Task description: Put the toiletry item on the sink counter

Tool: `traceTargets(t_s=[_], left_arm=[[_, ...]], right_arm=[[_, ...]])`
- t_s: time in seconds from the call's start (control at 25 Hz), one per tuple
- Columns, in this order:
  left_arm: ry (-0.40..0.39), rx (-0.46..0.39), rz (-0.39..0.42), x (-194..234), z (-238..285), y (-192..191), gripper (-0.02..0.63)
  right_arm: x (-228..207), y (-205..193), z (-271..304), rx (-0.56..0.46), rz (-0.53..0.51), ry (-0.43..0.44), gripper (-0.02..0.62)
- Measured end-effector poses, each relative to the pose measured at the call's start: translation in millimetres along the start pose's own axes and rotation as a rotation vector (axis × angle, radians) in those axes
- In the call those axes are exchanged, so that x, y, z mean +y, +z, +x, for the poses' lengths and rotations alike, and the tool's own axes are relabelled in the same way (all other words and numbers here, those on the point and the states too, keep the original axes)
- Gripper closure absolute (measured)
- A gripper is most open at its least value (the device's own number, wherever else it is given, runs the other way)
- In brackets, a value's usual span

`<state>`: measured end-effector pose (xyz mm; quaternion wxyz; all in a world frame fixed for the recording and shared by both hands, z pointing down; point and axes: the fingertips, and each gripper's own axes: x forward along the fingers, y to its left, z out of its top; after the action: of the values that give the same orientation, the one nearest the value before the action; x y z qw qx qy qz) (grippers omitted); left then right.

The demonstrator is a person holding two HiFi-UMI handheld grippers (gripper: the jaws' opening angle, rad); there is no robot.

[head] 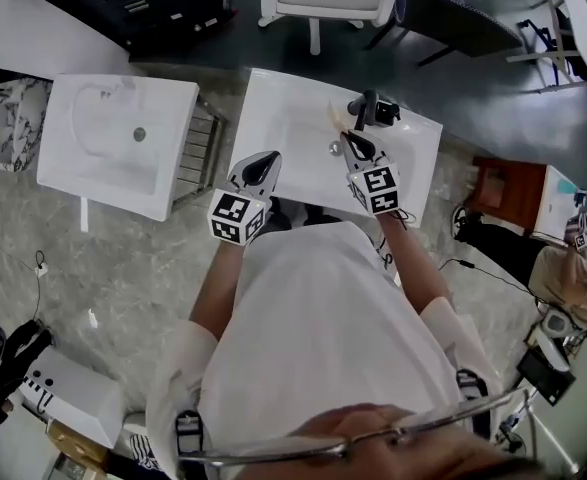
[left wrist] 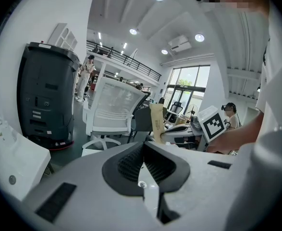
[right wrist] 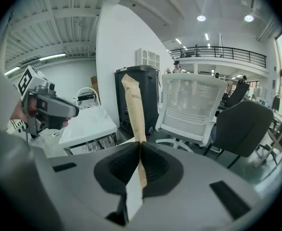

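carrying step: the right gripper (right wrist: pixel 140 146) is clamped on the tan sachet (right wrist: pixel 133 109), held upright over the sink counter (head: pixel 273 118). the left gripper (left wrist: pixel 143 147) is closed and empty. next, probably lower the sachet onto flat counter, then release.

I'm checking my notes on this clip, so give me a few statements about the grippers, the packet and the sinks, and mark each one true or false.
The right gripper is clamped on a thin tan packet. True.
The left gripper also holds a packet. False: its jaws are closed on nothing.
The packet lies flat on the sink. False: it stands upright in the right gripper, over the sink.
A second white sink sits to the person's left. True.
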<state>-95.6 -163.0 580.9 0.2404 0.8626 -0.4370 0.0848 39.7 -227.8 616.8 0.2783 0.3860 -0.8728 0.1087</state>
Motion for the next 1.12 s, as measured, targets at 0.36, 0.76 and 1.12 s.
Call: traceTargets(t_s=[0.36, 0.76, 1.12], left_arm=[[-0.018, 0.033, -0.019, 25.6, 4.7, -4.4, 0.601], [0.011, 0.041, -0.061, 55.4, 7.5, -9.2, 0.601], [0.043, 0.063, -0.110, 71.9, -5.1, -23.9, 0.601]], right_arm=[[11.6, -1.4, 67.8, 0.091, -0.074, 0.009, 0.577], [9.1, -18.5, 147.1, 0.204, -0.171, -0.005, 0.577], [4.0, -51.8, 204.5, 0.291, -0.318, -0.032, 0.577]])
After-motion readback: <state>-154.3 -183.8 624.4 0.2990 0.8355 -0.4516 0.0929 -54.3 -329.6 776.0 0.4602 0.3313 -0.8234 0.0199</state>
